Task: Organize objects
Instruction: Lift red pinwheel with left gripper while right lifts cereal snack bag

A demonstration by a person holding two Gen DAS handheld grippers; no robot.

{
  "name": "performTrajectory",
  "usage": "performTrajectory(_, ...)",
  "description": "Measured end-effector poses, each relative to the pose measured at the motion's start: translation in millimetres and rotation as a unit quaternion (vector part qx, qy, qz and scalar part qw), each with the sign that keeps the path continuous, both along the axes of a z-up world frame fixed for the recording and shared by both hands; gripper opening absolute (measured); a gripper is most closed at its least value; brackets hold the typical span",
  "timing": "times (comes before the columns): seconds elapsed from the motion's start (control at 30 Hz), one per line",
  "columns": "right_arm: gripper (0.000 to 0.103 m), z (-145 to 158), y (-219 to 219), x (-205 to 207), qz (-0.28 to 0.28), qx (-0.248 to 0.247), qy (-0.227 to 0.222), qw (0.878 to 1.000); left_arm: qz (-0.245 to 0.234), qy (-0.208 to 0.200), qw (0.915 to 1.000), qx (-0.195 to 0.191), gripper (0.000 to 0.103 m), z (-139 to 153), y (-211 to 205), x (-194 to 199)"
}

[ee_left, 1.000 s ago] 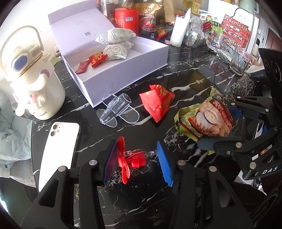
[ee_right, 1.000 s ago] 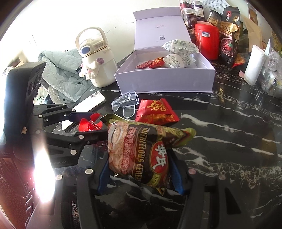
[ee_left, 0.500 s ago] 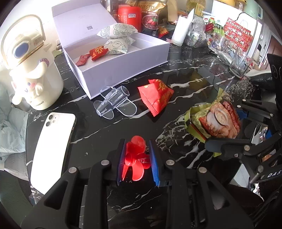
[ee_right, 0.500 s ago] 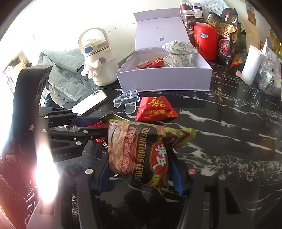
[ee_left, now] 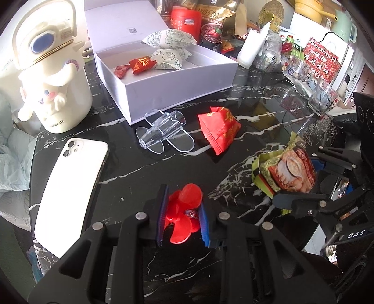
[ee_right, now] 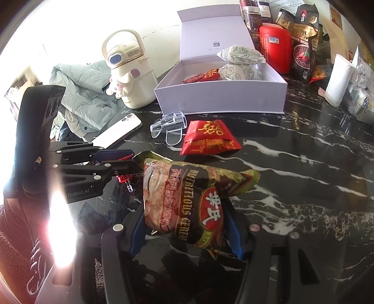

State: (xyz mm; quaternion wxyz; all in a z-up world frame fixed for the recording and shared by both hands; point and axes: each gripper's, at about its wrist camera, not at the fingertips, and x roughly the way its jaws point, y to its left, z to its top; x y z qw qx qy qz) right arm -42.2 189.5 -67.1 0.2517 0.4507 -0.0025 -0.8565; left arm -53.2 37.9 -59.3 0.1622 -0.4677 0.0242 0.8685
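My left gripper is shut on a small red plastic fan and holds it just above the black marble table. My right gripper is shut on a green cereal packet, lifted off the table; that packet also shows in the left wrist view. The left gripper also shows at the left of the right wrist view. An open lavender box at the back holds two patterned pouches and red candies. A red snack packet lies on the table in front of the box.
A clear plastic stand lies by the box's front corner. A white phone lies at the left, next to a cream character jug. Jars, bags and a red canister crowd the back; glasses stand at the right.
My left gripper closed on the red fan, which was lying between its open fingers a second ago, and raised it slightly. The right gripper kept hold of the cereal packet.
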Motion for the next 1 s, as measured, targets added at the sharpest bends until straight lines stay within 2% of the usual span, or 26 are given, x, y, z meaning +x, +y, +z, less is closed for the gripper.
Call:
performTrajectory(0.5, 0.060, 5, -2, -1, 0.007, -0.005, 0.005, 1.000, 0.005, 0.012, 0.9999, -0.002, 0.022, 15, -3, 0)
performTrajectory(0.7, 0.060, 16, -1, -4, 0.013, -0.006, 0.015, 1.000, 0.001, 0.031, 0.9995, -0.010, 0.022, 31, -1, -1)
performTrajectory(1.0, 0.060, 41, 0, -11, 0.019, -0.001, 0.034, 0.999, -0.002, 0.047, 0.9989, -0.002, 0.022, 53, 3, -9)
